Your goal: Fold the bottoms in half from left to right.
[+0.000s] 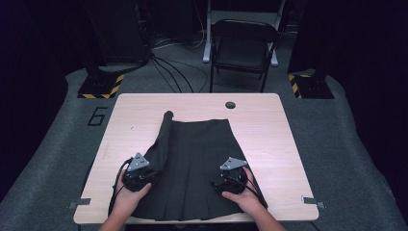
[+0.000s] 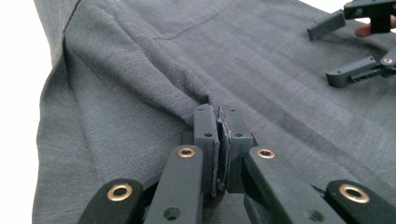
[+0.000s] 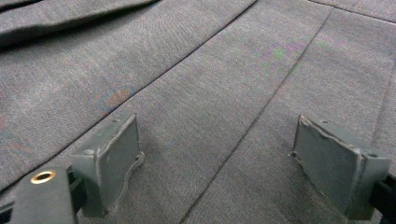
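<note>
Dark pleated skirt lies flat on the desk. Left gripper: fingers pressed together, pinching a fold of the skirt's edge, fabric bunched just ahead of the tips. Right gripper: fingers spread, cloth between them, hand low over the hem.

place: recording lab | signs: hazard-striped stand bases, floor cables, folding chair, dark curtains

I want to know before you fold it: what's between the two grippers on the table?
Only flat, pleated skirt lies between the left gripper and right gripper, seen in the high view.
</note>
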Motion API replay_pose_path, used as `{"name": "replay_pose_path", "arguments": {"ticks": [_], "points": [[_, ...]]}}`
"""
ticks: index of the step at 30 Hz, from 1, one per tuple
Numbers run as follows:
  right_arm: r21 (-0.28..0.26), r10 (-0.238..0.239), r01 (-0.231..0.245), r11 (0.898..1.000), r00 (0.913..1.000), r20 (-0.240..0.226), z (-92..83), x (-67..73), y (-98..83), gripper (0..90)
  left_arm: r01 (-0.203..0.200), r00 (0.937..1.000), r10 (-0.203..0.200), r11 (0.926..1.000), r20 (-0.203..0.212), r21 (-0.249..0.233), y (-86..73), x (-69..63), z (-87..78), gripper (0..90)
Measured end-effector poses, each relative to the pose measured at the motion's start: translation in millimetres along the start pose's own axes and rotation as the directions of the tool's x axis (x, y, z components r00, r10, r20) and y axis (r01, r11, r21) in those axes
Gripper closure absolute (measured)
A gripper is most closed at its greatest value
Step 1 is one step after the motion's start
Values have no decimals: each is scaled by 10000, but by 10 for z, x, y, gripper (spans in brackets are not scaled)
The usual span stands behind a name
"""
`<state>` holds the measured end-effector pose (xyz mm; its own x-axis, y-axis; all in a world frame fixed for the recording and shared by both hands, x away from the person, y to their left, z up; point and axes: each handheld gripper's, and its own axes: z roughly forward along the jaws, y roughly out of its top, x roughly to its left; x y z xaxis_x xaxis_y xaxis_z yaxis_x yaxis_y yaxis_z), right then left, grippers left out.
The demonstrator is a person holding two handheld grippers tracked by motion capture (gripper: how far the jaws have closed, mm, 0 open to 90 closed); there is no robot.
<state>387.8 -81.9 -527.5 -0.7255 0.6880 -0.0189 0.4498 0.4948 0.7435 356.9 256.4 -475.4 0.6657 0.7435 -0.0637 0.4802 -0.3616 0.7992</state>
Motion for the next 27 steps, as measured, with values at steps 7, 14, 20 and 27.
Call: {"name": "replay_pose_path", "arguments": {"ticks": [7,14,20,27], "points": [[0,3,-3,10000,10000,4,0,0,0,138,-402,9985,386,9983,377,424,-15,-138,129,867],[5,4,-4,10000,10000,-1,-1,0,0,138,-665,9962,623,9953,603,708,-43,-255,250,867],[6,10,-10,10000,10000,-4,-1,0,0,138,-743,9947,673,9931,782,909,-44,-290,287,866],[6,3,-3,10000,10000,-6,-1,-1,0,138,-541,9951,471,9954,869,794,-54,-322,323,866]]}}
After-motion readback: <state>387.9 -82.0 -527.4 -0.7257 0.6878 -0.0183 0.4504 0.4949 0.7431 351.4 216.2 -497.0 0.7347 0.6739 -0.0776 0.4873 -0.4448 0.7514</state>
